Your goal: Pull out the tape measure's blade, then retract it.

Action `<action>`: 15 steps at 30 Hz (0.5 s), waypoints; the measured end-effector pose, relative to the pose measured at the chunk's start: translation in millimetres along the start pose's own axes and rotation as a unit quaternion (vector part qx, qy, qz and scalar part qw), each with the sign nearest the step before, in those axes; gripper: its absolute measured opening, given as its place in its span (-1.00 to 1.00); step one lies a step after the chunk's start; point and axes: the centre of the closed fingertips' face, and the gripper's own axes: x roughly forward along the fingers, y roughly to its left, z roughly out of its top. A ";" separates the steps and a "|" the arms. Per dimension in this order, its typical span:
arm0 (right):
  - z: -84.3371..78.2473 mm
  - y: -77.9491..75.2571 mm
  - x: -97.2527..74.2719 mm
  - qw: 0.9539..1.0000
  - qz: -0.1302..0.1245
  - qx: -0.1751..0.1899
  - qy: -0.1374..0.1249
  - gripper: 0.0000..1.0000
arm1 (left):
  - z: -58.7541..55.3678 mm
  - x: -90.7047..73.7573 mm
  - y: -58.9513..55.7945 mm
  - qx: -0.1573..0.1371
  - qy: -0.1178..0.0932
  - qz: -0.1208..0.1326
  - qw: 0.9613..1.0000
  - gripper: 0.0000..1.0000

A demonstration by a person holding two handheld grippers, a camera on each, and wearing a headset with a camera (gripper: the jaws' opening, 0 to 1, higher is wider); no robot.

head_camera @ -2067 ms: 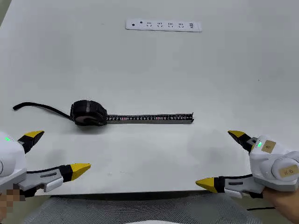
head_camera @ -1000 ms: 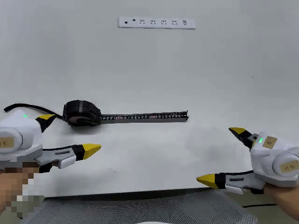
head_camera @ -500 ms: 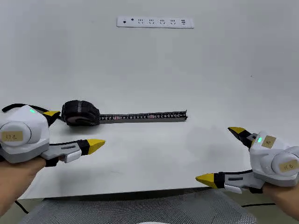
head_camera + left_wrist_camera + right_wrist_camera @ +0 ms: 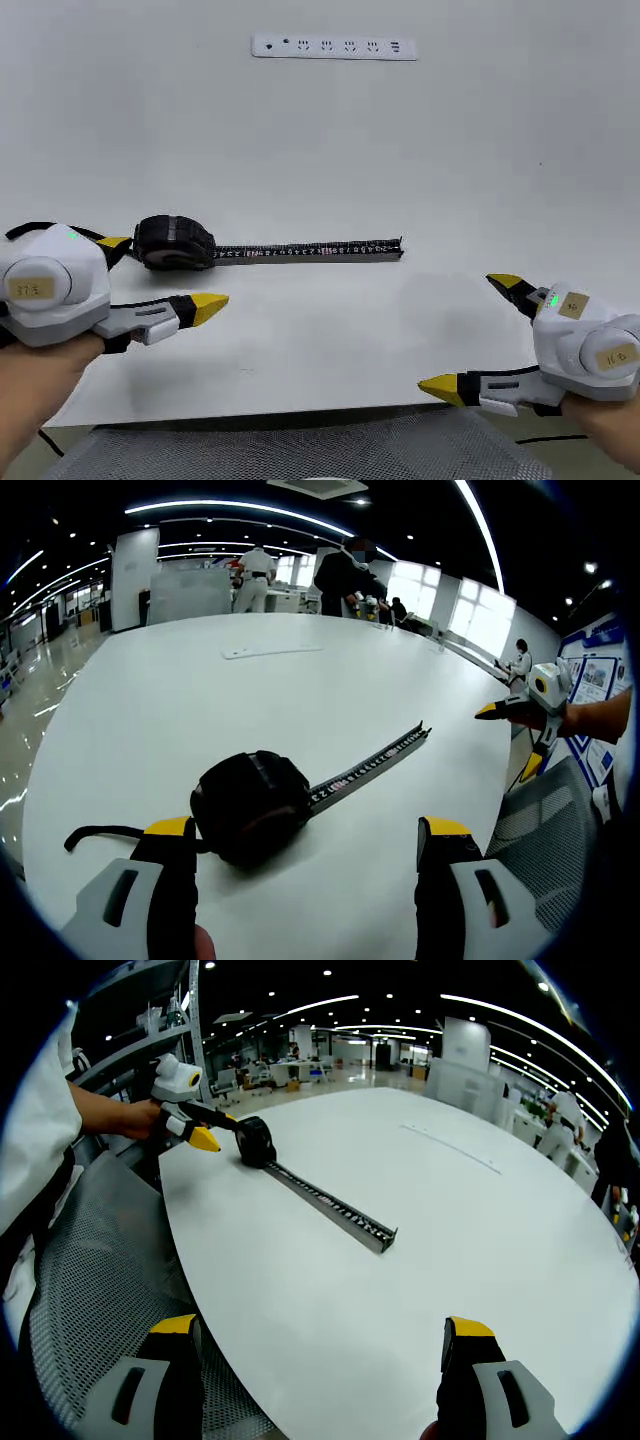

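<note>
Flanking one tape measure [image 4: 175,243], two hand-held grippers [image 4: 162,274] [image 4: 472,334]

The tape measure's blade [image 4: 310,250] bears printed scale numerals, too small to read.

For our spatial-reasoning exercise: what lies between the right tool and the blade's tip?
Bare table separates the right tool from the blade tip; right gripper view shows it.

Left tongs [image 4: 165,272] risen from table edge, now beside tape measure [image 4: 175,242]
</note>
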 end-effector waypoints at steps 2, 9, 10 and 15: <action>1.1 1.4 1.0 1.000 0.003 0.000 -0.001 0.97 | -0.9 0.5 1.6 0.004 0.002 0.005 1.000 0.73; 5.3 2.2 6.1 1.000 0.011 -0.004 -0.002 0.88 | 3.4 6.0 7.1 -0.029 -0.001 0.027 0.999 0.65; 6.2 1.5 6.9 1.000 0.012 -0.004 -0.002 0.87 | 4.2 7.4 7.9 -0.030 -0.002 0.034 0.999 0.65; 9.1 -2.7 10.3 1.000 0.013 -0.008 -0.002 0.87 | 7.0 10.7 12.9 -0.050 -0.008 0.054 0.997 0.62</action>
